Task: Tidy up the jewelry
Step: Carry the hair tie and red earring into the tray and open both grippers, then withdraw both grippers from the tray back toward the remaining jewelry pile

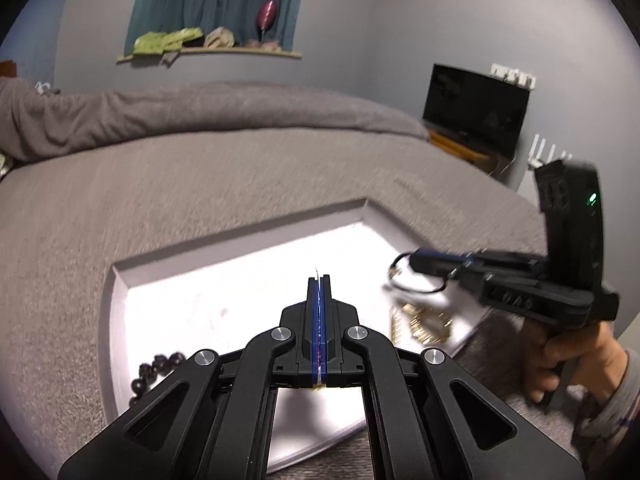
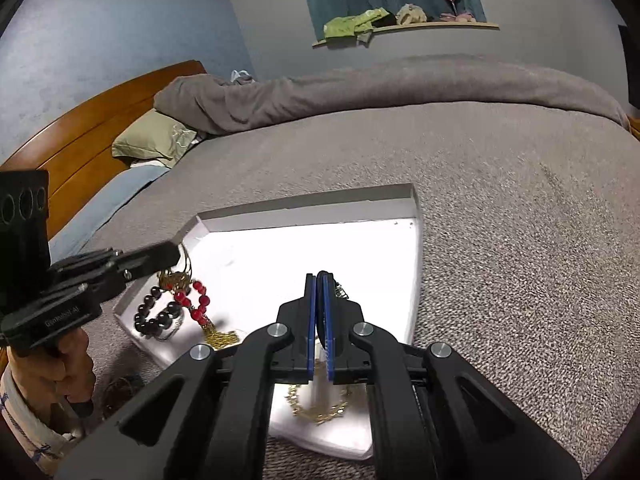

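Observation:
A shallow white tray (image 1: 120, 276) (image 2: 304, 212) lies on the grey bed cover. My left gripper (image 1: 319, 280) is shut on a thin thread-like piece that sticks out past its tips; in the right wrist view it (image 2: 172, 254) holds the red bead necklace with gold tassel (image 2: 198, 308) above the tray. My right gripper (image 2: 319, 276) is shut on a dark cord necklace (image 1: 416, 290), seen from the left wrist view (image 1: 416, 262) at the tray's right side. A dark bead bracelet (image 2: 154, 316) (image 1: 156, 370) and a gold chain necklace (image 2: 320, 410) (image 1: 420, 326) lie in the tray.
The grey bed cover (image 2: 520, 240) surrounds the tray, with a rolled blanket (image 2: 360, 88) behind. A wooden headboard (image 2: 80, 120) and pillows stand far left. A dark screen (image 1: 476, 108) stands on a wooden stand at the right. More jewelry (image 2: 120, 394) lies on the cover beside the tray.

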A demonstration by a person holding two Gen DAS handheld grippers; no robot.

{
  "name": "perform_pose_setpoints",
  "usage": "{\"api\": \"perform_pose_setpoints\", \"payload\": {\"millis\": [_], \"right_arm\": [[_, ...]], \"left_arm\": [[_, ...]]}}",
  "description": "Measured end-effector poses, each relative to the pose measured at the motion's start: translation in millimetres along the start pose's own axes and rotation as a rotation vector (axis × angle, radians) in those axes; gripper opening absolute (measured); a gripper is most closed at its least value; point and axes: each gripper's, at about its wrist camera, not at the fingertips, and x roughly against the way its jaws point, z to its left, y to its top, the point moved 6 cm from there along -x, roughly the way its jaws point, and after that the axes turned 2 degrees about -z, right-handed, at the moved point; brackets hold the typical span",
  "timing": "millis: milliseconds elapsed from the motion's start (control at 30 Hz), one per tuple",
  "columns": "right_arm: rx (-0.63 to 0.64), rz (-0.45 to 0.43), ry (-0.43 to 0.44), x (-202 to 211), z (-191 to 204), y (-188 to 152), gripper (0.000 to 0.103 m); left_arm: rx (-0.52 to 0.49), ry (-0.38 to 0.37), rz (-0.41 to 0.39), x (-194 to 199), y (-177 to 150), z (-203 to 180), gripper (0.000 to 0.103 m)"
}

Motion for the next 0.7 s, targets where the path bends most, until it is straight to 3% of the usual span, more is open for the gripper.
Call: {"api": "perform_pose_setpoints", "payload": {"millis": [100,200,300,467,700], "right_arm": [[-0.002,-0.008,-0.008,1,-2,0,0.011],[0.006,-0.033,-0.008,5,-1,1,0.030],[-0.001,-0.065,-0.004,12,0,5,0.042],[0.001,-0.104,0.002,24,-1,8,0.044],[0.019,-0.104,0.024,31,12,3,0.044]], "left_arm": [[0.010,0.009,0.034,-7,-9,5,0.001],[0.033,0.021,0.041,-7,-12,11,0.018],[0.047,0.021,0.027,0,-13,13,0.037],[0.062,0.022,-0.011,19,-9,16,0.057],[0.087,0.019,-0.066,58,-9,25,0.070]]}}
